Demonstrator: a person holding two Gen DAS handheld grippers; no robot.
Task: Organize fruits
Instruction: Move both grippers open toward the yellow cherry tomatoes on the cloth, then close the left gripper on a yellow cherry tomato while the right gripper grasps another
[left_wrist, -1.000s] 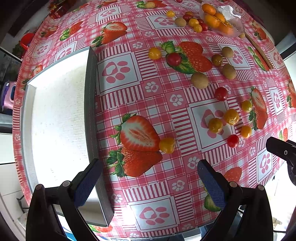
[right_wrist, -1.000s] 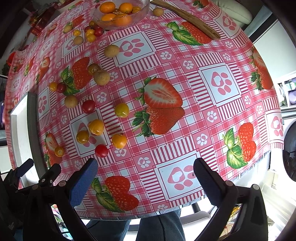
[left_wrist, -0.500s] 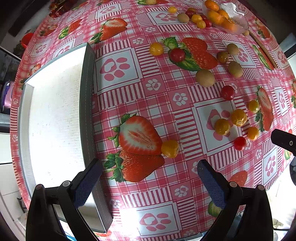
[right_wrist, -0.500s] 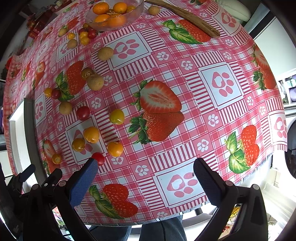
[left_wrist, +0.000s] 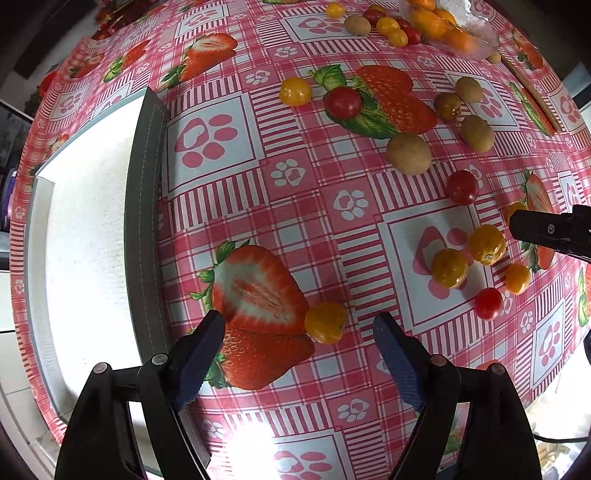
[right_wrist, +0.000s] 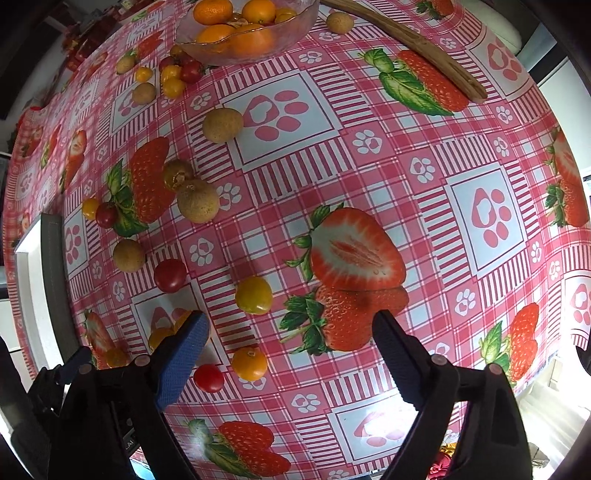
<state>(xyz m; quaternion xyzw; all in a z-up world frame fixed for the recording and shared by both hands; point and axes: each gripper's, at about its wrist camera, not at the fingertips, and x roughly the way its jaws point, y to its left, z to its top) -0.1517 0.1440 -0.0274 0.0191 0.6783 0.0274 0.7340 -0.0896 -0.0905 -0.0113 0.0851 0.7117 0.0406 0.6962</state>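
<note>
1. We see a table covered by a pink checked cloth (left_wrist: 295, 206) printed with strawberries and paw marks.
2. At the left of the left wrist view lies a white tray (left_wrist: 88, 236) with a grey rim, directly on the cloth.
3. A yellow tomato (left_wrist: 325, 323) sits low in the centre of that view, just beside a printed strawberry.
4. At the right we find a group of yellow tomatoes (left_wrist: 450, 268) and red tomatoes (left_wrist: 488, 303).
5. Brown round fruits (left_wrist: 409, 153) lie in the upper right.
6. In the right wrist view a glass bowl (right_wrist: 295, 26) of oranges (right_wrist: 251, 40) stands at the top, with a wooden stick (right_wrist: 424, 44) to its right.
</note>
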